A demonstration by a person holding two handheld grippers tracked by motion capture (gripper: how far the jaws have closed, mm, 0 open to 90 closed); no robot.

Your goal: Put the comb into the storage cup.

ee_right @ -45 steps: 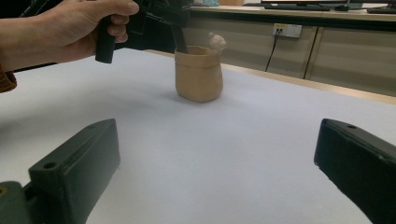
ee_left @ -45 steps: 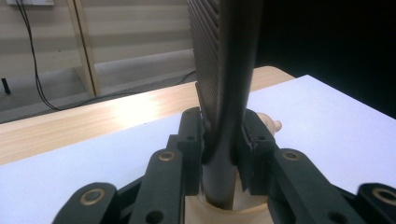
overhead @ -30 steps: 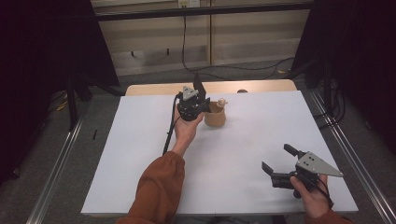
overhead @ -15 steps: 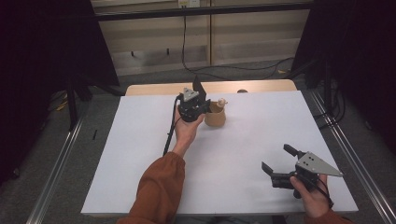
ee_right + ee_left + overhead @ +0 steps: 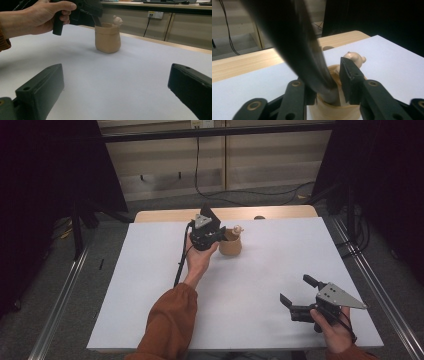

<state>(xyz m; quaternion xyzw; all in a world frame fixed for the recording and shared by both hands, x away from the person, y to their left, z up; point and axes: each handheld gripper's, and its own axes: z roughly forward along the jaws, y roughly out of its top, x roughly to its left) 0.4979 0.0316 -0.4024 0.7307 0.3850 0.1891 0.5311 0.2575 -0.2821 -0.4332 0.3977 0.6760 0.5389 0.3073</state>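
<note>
In the high view, we hold the left gripper (image 5: 216,234) against the tan cup (image 5: 231,245), which stands upright near the far edge of the white worktop (image 5: 150,270). The right gripper (image 5: 298,296) hovers well apart from the cup, nearer us, jaws spread wide.

In the left gripper view, our jaws are closed on a dark handle (image 5: 312,60) standing in the cup (image 5: 332,110), beside a small bear-shaped figure (image 5: 357,58).

In the right gripper view, the cup (image 5: 107,37) stands beyond our open jaws.
</note>
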